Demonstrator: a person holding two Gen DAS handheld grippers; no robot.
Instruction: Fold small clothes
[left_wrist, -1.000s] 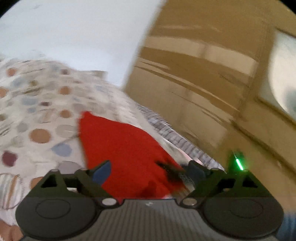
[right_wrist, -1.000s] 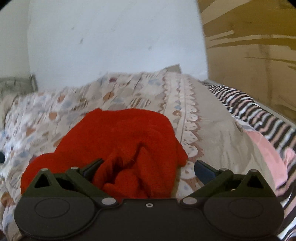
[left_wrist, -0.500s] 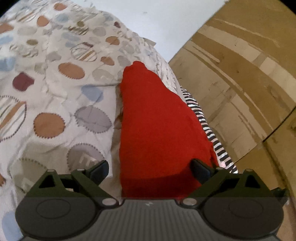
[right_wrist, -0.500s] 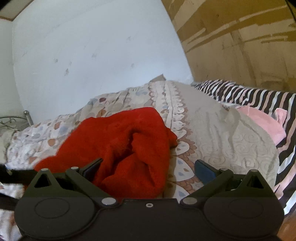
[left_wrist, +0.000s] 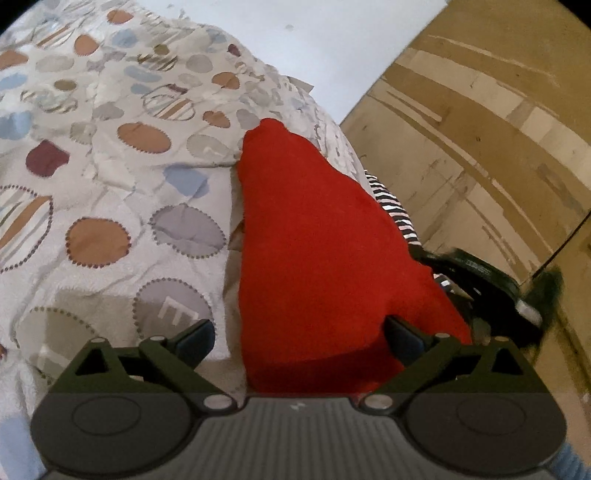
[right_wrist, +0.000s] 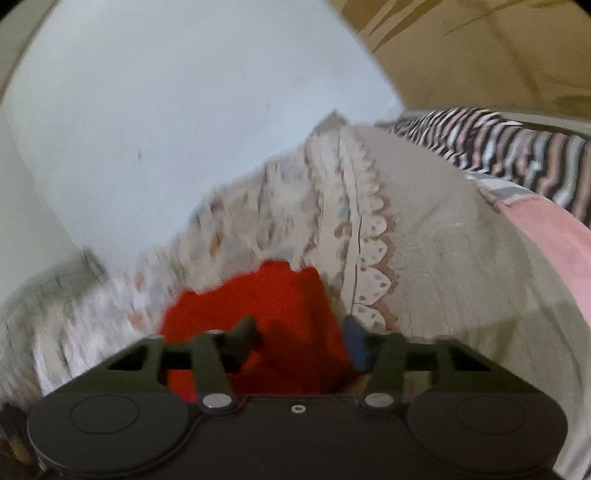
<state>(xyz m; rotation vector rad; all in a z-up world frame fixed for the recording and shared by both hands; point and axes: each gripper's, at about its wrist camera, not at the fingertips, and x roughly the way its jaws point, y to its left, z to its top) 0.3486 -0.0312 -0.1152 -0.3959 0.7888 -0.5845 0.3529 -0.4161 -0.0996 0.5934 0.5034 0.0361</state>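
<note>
Red garment (left_wrist: 317, 240) stretches away from the open left claw (left_wrist: 299, 338); right claw (right_wrist: 301, 341), half closed around its near corner, is nearest.

Bedspread (left_wrist: 110, 192): pale, crumpled, printed with brown, blue, grey and maroon ovals, some striped; scalloped patterned border (right_wrist: 373, 236) along its plain beige part. Covers the bed.
Striped fabric (right_wrist: 509, 147): black-and-white, at the bed's far edge beside the wooden panel.
Pink cloth (right_wrist: 554, 236): just beside the striped fabric.
Wall (right_wrist: 184, 110): white, plain.
Wooden panel (left_wrist: 480, 129): tan, streaked, adjoining the wall.
</note>
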